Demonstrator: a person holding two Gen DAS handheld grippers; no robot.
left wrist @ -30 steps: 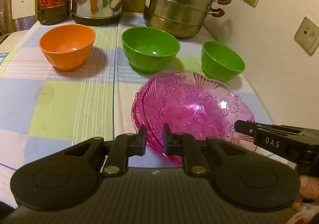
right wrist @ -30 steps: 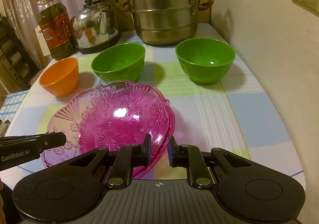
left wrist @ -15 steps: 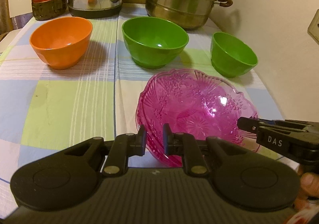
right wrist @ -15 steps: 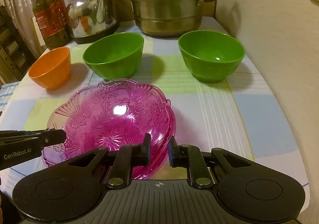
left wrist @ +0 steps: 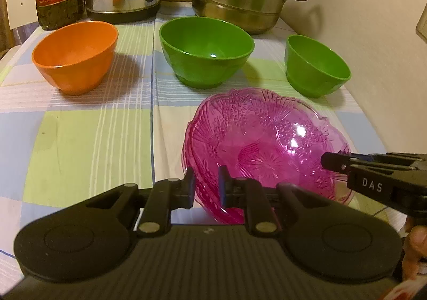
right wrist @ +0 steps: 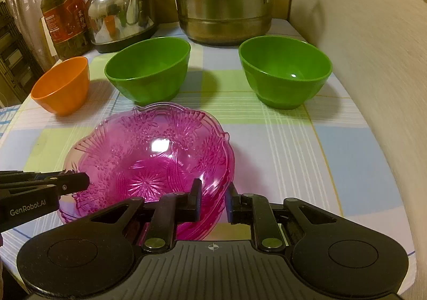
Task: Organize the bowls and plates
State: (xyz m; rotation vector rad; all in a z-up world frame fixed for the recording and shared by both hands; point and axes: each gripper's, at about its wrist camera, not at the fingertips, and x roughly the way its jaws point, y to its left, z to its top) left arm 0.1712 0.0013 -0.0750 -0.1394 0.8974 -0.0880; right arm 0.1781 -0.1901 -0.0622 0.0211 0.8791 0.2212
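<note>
Left wrist view: left gripper [left wrist: 206, 184] straddles the near-left rim of the pink plates [left wrist: 267, 148]; right gripper [left wrist: 331, 162] reaches in at their right rim.
Right wrist view: right gripper [right wrist: 212, 200] straddles the near-right rim of the pink plates [right wrist: 149, 158]; left gripper [right wrist: 80, 184] enters from the left.
Tongs, left: clenched on the plates' rim, as far as the pads show.
Tongs, right: likewise gripping the rim, one pad inside, one outside.
Pink plates: nested stack, layered rims visible; at least two, exact count cannot be told. Position: near the front edge of the table [left wrist: 88, 140], right of centre.
Green bowls: two [right wrist: 148, 69] [right wrist: 285, 70], standing apart in a row toward the back edge.
Orange bowl: one [right wrist: 61, 85], left end of the same row.
Other stock, back edge: one steamer pot [right wrist: 224, 1], one kettle [right wrist: 121, 17], one oil bottle [right wrist: 65, 22].
Done, by judgement: plates gathered into one stack.
Left, by judgement: three bowls unstacked, each on its own; plate stack not yet released.
</note>
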